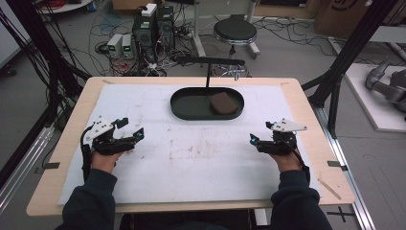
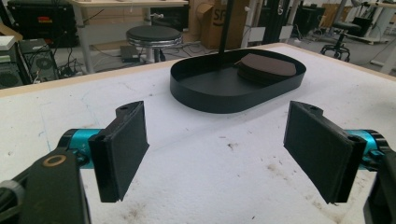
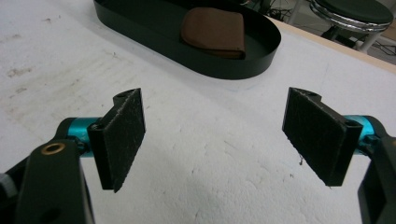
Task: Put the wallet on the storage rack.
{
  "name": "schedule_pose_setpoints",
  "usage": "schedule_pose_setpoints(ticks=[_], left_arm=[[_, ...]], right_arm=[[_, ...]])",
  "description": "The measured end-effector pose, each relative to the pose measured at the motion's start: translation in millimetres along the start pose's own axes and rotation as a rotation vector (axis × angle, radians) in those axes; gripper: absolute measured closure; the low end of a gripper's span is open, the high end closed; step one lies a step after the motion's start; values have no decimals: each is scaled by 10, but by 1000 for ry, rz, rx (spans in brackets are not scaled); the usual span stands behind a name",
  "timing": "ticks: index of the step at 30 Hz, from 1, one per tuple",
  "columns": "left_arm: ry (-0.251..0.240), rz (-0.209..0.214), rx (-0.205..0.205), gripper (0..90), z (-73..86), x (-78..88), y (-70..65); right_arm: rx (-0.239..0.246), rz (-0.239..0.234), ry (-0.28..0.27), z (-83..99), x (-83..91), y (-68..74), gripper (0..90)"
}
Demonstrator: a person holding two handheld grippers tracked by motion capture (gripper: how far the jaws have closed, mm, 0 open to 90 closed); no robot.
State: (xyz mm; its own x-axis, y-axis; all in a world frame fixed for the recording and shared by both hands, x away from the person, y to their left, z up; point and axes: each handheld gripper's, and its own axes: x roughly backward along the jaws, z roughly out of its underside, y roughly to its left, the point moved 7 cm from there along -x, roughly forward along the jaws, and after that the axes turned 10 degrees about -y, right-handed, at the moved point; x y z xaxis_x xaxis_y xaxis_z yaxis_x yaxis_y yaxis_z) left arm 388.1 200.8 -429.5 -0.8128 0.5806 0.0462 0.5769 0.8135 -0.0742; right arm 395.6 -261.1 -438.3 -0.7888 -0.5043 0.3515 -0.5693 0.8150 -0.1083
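On desk, white mat (image 1: 191, 163) bare in front. Left gripper (image 1: 128, 129) and right gripper (image 1: 261, 140) low over mat, well apart, jaws of both wide, holding nothing. Black tray (image 1: 191, 112) at far middle of desk; brown wallet (image 1: 224, 103) lies flat in tray's right end. Judgement: work not begun; wallet untouched, reach and grasp all left to do.

trays: 1 black oval tray (image 1: 184, 111) | brown pads: 1 brown pad (image 1: 224, 103) | grippers: 2
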Motion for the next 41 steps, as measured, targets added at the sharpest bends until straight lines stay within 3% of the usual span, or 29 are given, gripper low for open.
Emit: schedule_pose_setpoints(ticks=[12, 41], left_arm=[[0, 5, -4, 214, 2, 1, -20], [8, 2, -5, 214, 18, 5, -10]], right_arm=[[-25, 16, 2, 51, 18, -17, 216], [-26, 29, 6, 55, 9, -34, 216]])
